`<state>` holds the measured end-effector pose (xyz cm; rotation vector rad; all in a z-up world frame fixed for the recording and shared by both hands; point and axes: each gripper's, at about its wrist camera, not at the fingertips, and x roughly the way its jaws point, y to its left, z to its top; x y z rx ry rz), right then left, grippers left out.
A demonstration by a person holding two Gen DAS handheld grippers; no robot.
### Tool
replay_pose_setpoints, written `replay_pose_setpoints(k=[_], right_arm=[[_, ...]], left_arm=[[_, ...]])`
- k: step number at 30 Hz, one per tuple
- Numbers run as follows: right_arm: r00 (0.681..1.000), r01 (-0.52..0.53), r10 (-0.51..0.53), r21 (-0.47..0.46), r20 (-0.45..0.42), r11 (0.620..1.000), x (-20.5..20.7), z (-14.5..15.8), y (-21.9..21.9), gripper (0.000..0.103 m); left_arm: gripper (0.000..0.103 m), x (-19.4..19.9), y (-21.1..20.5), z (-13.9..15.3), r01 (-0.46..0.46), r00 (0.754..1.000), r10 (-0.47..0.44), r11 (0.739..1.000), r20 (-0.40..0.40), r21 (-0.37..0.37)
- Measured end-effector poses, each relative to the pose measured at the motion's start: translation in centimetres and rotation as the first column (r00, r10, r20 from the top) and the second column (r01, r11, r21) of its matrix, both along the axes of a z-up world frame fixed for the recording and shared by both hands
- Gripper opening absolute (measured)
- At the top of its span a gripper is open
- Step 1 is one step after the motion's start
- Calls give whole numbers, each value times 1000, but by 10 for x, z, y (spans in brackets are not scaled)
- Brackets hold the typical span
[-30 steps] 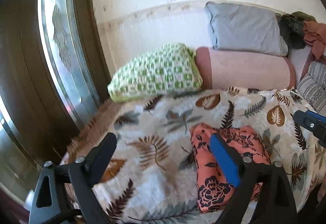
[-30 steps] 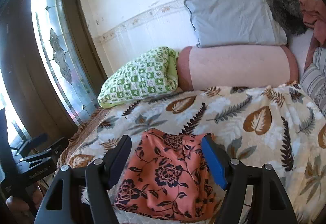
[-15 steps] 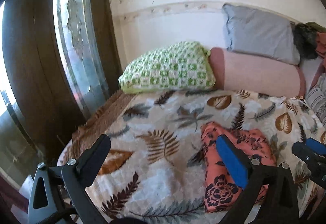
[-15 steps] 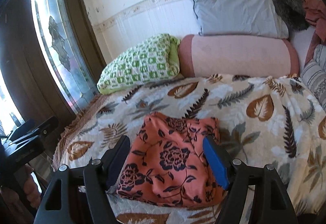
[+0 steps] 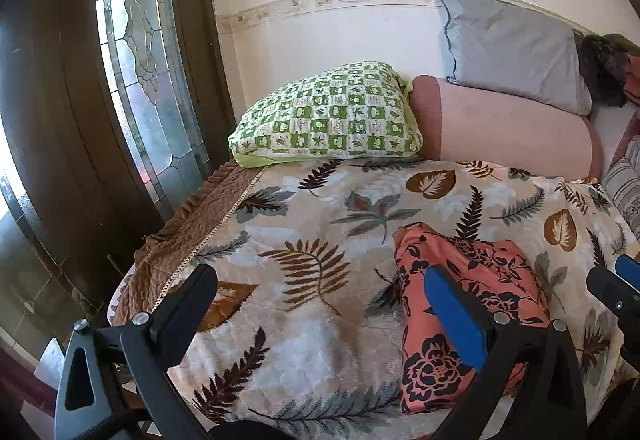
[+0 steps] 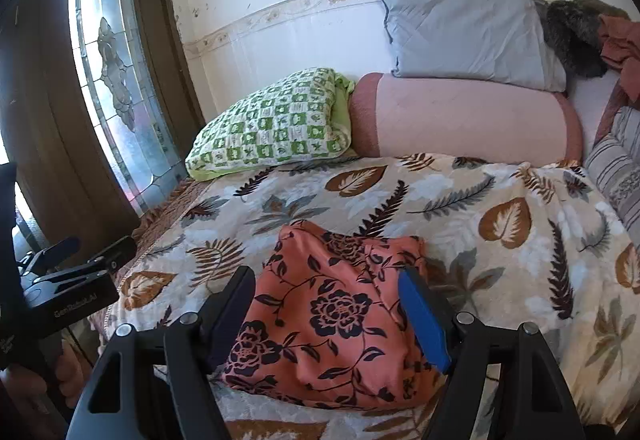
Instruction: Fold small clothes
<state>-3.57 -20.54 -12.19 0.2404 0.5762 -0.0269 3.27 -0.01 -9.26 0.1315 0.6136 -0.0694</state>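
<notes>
Folded orange floral garment (image 6: 336, 324) flat on the leaf-print blanket (image 6: 500, 200), near the bed's front edge, well apart from the green checked pillow (image 6: 272, 124) and pink bolster (image 6: 460, 116) at the wall-side edge. Right tongs (image 6: 326, 306) above the garment, jaws apart, pads clear of the cloth, nothing held. Left tongs (image 5: 320, 288) spread wide and empty over bare blanket toward the bed's left edge, blue pad in front of the garment's left side.

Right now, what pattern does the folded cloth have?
Dark flowers on orange folded cloth; right wrist view shows it best.
</notes>
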Motion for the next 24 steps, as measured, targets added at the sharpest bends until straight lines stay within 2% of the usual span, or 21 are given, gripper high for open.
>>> replay_pose_setpoints(k=[10, 21, 24], right_arm=[[1000, 17, -17, 8, -15, 1000, 0, -2, -3, 77], [998, -6, 7, 21, -59, 1000, 3, -15, 0, 77], [998, -13, 15, 28, -67, 1000, 5, -18, 0, 77]], left_arm=[[103, -3, -9, 2, 36, 999, -36, 999, -12, -3], [103, -6, -18, -1, 104, 994, -105, 994, -33, -40], [103, -9, -19, -3, 139, 990, -140, 987, -12, -78]])
